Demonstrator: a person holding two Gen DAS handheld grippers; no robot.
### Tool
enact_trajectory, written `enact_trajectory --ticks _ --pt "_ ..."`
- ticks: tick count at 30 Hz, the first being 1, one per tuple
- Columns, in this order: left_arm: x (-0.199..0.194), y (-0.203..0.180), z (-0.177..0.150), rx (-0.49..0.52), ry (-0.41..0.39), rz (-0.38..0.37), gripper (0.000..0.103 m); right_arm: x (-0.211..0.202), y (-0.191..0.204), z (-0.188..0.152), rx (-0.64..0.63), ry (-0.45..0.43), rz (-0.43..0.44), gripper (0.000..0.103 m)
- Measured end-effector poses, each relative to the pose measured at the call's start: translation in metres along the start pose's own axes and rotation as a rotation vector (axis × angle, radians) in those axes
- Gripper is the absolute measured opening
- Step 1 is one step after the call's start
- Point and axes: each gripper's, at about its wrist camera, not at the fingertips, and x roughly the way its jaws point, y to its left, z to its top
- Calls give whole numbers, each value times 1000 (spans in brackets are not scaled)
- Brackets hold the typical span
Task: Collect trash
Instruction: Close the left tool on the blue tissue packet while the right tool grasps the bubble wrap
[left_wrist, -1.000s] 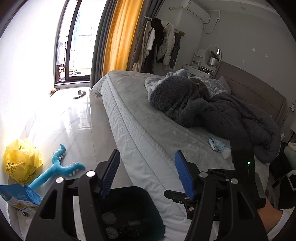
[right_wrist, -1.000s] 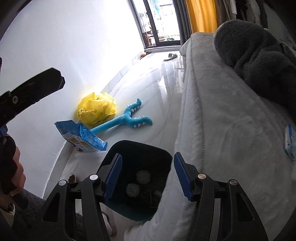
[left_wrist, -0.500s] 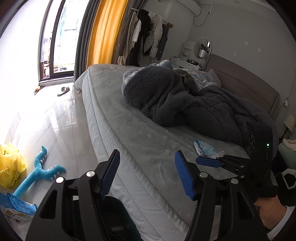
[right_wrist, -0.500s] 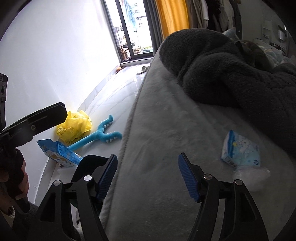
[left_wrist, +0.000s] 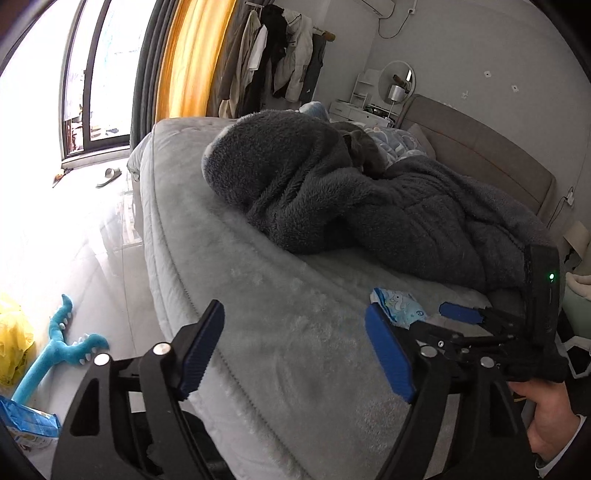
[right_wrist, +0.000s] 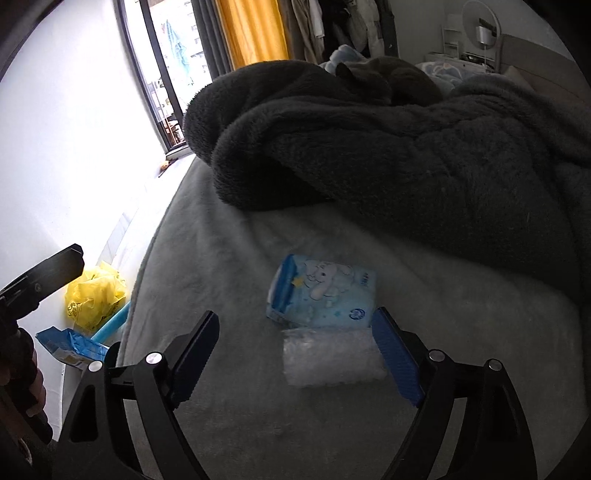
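A light blue wrapper with a cartoon rabbit (right_wrist: 325, 293) lies on the grey bed (right_wrist: 221, 258), with a clear crumpled plastic piece (right_wrist: 330, 356) just in front of it. My right gripper (right_wrist: 295, 350) is open and empty, low over the bed, its jaws either side of the clear plastic. The wrapper also shows in the left wrist view (left_wrist: 400, 308), with the right gripper (left_wrist: 465, 317) beside it. My left gripper (left_wrist: 295, 350) is open and empty over the bed's edge. A yellow bag (right_wrist: 94, 295) and a blue packet (right_wrist: 70, 345) lie on the floor.
A dark fluffy blanket (left_wrist: 351, 206) is heaped on the bed behind the wrapper. A blue toy (left_wrist: 55, 354) lies on the glossy floor by the white wall. A slipper (left_wrist: 109, 173) sits near the window. Clothes hang at the back.
Both grippers have swung from the dark bin on the floor up over the bed. The right gripper has closed in on the blue wrapper and clear plastic. The bin has left view.
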Motion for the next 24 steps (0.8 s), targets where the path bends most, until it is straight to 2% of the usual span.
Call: enact_trajectory --ticks 5,13,20,22,24 --pt "15 -11 5 9 1 -10 94 5 -13 -5 26 19 3 87" --pt "39 -28 6 27 33 -29 96 6 -24 -5 31 31 23 88" --pt "54 -42 5 41 48 -54 96 7 -52 -8 100 45 65 88" --pt "59 -47 5 42 57 -61 96 6 -55 -8 80 42 53 69" --pt "64 -51 4 43 64 -70 96 6 -57 -8 56 40 41 64"
